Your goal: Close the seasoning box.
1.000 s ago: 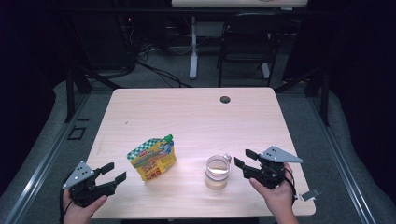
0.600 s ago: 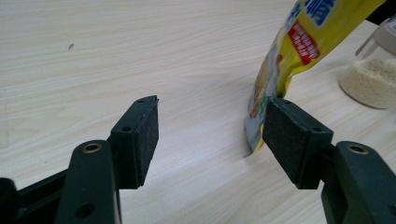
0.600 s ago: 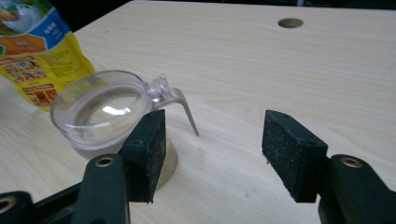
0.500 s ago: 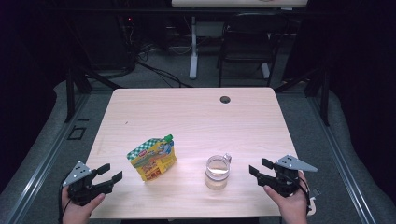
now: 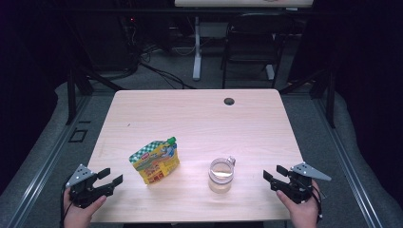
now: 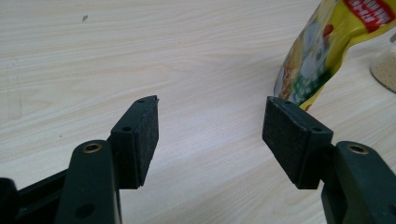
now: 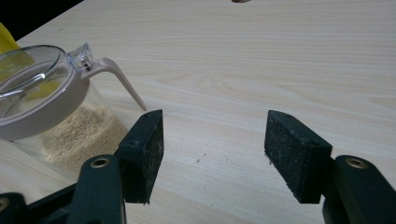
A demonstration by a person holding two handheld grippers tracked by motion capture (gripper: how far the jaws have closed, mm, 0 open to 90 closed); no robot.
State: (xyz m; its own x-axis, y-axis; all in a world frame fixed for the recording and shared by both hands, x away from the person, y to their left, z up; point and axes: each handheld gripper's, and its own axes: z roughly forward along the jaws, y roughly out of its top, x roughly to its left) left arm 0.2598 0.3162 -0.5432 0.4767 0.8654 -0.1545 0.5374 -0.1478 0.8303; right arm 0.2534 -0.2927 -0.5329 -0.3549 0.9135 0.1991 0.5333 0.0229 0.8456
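Observation:
A yellow and green pouch (image 5: 155, 162) with a green cap stands on the wooden table (image 5: 199, 123), left of centre. A clear jar (image 5: 221, 175) with a beige lid and handle holds pale grains. My left gripper (image 5: 110, 176) is open at the table's front left corner, with the pouch (image 6: 322, 46) ahead to its right. My right gripper (image 5: 275, 174) is open at the front right, and the jar (image 7: 51, 116) sits just left of its left jaw. In the two gripper views the left gripper (image 6: 210, 128) and the right gripper (image 7: 212, 142) hold nothing.
A dark round grommet (image 5: 229, 101) sits near the table's far edge. Behind the table are chair and desk legs with cables on the floor. Bare tabletop stretches between the objects and the far edge.
Both grippers have drawn back toward the front edge of the table. The right one moved away from the jar, to the right. Pouch and jar have not moved.

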